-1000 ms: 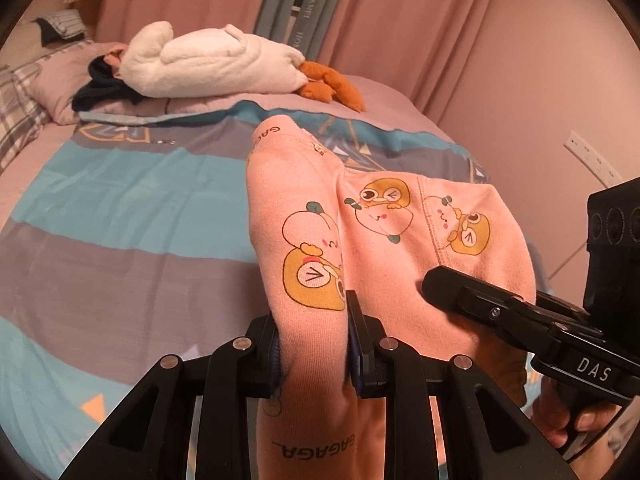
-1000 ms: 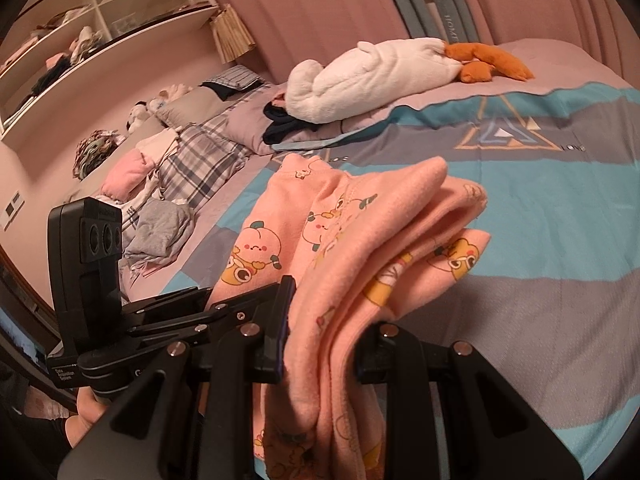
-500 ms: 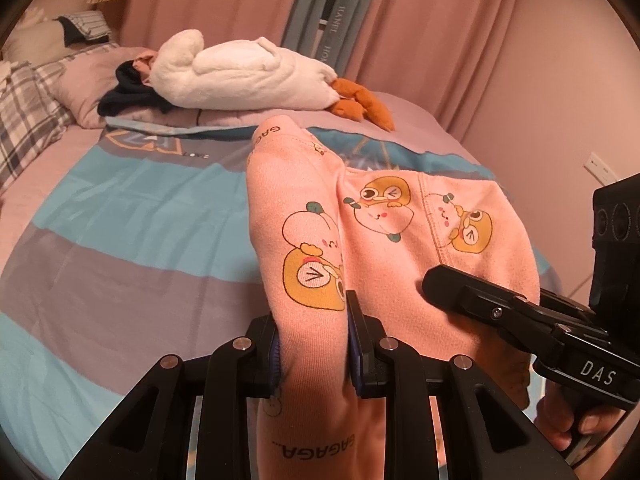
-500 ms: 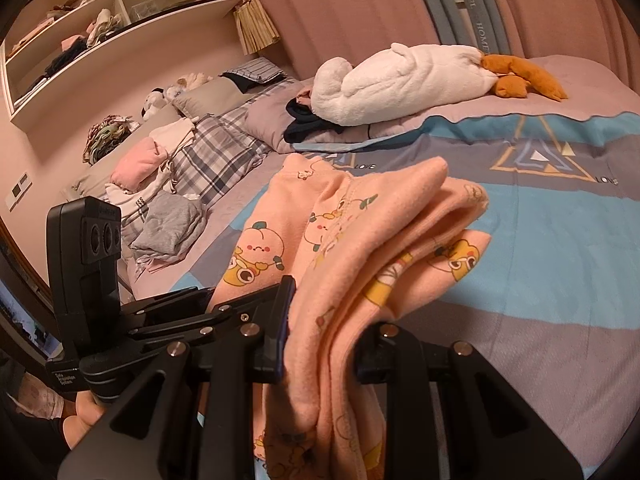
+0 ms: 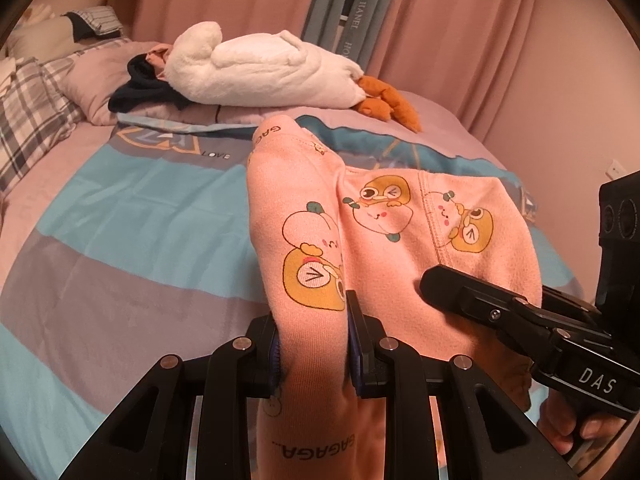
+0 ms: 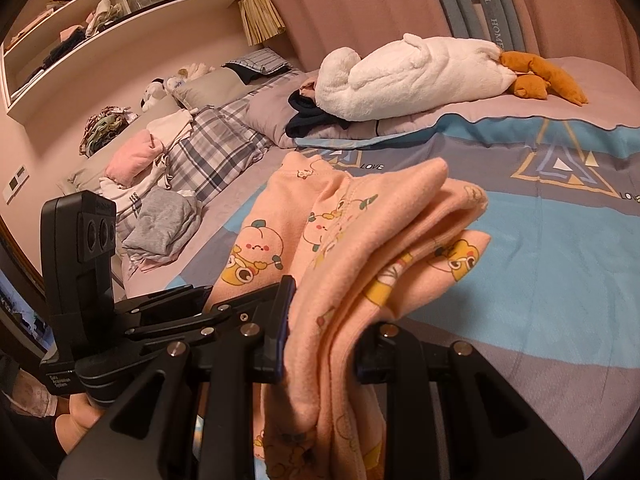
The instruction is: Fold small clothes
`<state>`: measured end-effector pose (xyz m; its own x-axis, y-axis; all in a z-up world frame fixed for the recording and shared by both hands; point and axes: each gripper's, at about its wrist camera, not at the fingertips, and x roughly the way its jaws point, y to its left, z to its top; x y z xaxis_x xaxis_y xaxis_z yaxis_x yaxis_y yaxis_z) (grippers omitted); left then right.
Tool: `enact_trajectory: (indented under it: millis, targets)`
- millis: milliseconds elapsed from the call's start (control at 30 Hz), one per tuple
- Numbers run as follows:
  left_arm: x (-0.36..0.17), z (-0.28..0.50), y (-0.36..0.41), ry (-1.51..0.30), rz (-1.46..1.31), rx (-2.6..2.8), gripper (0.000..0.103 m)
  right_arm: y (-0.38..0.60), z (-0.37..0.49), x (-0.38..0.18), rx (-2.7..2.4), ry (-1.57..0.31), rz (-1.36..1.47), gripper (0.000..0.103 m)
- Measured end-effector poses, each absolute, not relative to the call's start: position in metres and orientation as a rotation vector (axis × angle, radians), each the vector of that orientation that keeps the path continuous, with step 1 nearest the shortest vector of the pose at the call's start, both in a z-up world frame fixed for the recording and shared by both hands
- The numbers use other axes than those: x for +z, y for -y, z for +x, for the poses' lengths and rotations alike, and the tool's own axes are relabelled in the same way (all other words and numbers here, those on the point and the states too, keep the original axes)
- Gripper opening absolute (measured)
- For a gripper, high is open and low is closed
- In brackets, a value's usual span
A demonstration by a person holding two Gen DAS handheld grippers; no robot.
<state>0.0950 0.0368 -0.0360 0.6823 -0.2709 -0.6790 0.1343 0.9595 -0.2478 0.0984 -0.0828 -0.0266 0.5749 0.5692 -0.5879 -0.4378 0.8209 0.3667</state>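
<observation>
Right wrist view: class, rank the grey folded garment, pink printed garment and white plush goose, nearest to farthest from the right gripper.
1. Pink printed garment, clamped in the right gripper.
2. Grey folded garment, left, mid-bed.
3. White plush goose, far end.

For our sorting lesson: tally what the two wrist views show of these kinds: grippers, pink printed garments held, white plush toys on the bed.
Grippers: 2, left gripper and right gripper
Pink printed garment, clamped in both: 1
White plush toy: 1
Total: 4
</observation>
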Motion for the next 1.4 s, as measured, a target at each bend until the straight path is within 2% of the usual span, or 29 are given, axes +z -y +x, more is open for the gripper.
enact_trajectory:
  millis: [1400]
  targets:
    - [-0.071, 0.170, -0.046, -0.872, -0.166, -0.207, 0.024, 0.070, 0.176, -0.068, 0.564, -0.819, 0.182, 0.025]
